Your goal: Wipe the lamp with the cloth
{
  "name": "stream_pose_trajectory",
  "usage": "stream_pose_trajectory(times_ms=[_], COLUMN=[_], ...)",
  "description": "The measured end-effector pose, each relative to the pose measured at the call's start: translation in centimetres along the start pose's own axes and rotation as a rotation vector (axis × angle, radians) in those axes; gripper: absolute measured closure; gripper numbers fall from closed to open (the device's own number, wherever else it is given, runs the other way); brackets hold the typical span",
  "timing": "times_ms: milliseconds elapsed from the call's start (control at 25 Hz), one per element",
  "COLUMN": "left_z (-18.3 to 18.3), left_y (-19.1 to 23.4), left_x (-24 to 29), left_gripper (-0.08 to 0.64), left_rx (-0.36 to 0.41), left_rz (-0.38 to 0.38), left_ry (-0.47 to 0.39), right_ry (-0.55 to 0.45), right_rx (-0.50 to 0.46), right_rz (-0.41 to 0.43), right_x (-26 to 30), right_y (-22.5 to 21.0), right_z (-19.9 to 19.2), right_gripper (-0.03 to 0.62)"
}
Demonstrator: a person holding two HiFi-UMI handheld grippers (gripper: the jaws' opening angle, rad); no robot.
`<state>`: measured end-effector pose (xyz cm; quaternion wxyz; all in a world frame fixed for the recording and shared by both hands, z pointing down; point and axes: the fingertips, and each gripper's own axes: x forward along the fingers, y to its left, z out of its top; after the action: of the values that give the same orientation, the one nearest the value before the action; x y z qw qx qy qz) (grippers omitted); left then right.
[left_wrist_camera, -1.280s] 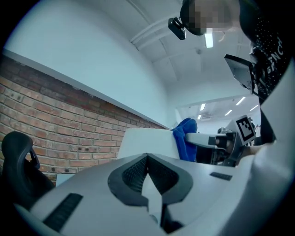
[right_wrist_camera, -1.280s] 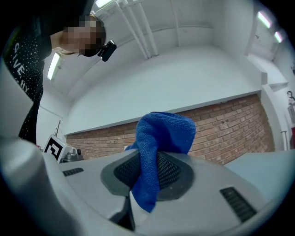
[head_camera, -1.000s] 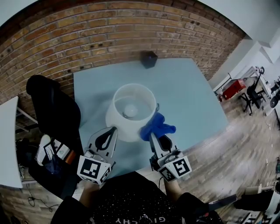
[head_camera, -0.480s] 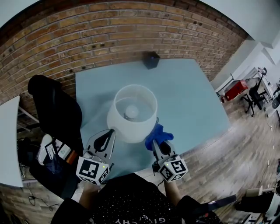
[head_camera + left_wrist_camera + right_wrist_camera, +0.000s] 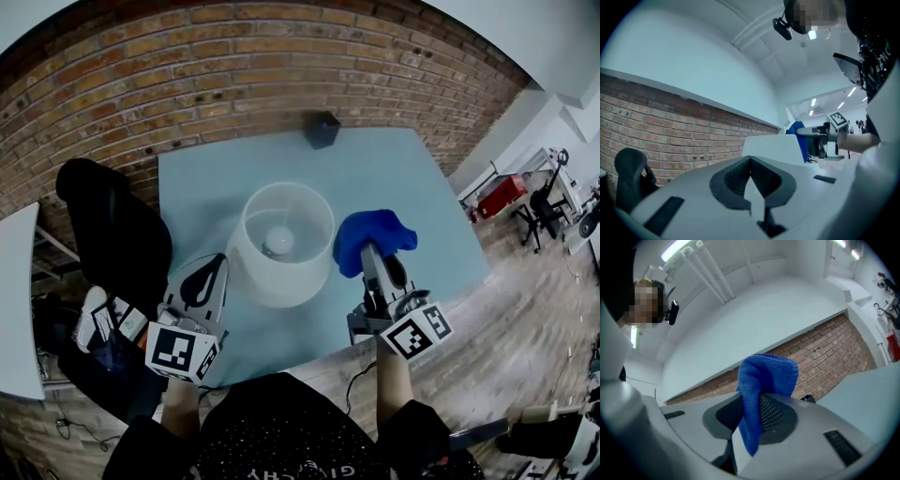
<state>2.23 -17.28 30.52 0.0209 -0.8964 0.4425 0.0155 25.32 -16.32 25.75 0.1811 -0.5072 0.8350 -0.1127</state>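
Note:
A white lamp (image 5: 282, 242) with a round open shade stands in the middle of the pale blue table (image 5: 403, 187); its bulb shows inside. The shade (image 5: 780, 149) appears past the jaws in the left gripper view. My right gripper (image 5: 367, 251) is shut on a blue cloth (image 5: 368, 237) and holds it raised to the right of the shade, apart from it. The cloth (image 5: 761, 390) is pinched between the pads in the right gripper view. My left gripper (image 5: 208, 272) is shut with nothing in it, at the shade's lower left.
A small black box (image 5: 322, 129) sits at the table's far edge by the brick wall (image 5: 187, 66). A black chair (image 5: 112, 234) stands left of the table. Wooden floor (image 5: 525, 309) lies to the right.
My right gripper has swung up and to the right with the cloth, away from the shade's lower right side. The left gripper has shifted slightly left.

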Motion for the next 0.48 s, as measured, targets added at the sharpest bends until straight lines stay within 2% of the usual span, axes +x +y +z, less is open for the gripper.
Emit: stream_pose_trajectory(times_ms=[120,200,320,480], left_z=[2.4,3.8,4.4,2.7], left_y=[1.7,2.8,3.7,3.8], left_x=[0.8,1.7,3.2,4.8], left_gripper=[0.551,0.551,0.551,0.551], left_rx=[0.047,0.071,0.071,0.074], left_rz=[0.034,0.047,0.027,0.008], left_ry=[-0.043,-0.059,-0.048,0.021], right_ry=[-0.029,-0.014,0.074,0.175], right_rx=[0.116,0.177,0.198,0.247], right_rz=[0.099,0.165,0.172,0.178], right_x=[3.0,4.7,6.3,7.1], right_y=[0.6,1.1,0.3,-1.5], right_z=[3.2,4.0,2.3,-1.2], right_gripper=[0.518,0.518,0.518,0.518])
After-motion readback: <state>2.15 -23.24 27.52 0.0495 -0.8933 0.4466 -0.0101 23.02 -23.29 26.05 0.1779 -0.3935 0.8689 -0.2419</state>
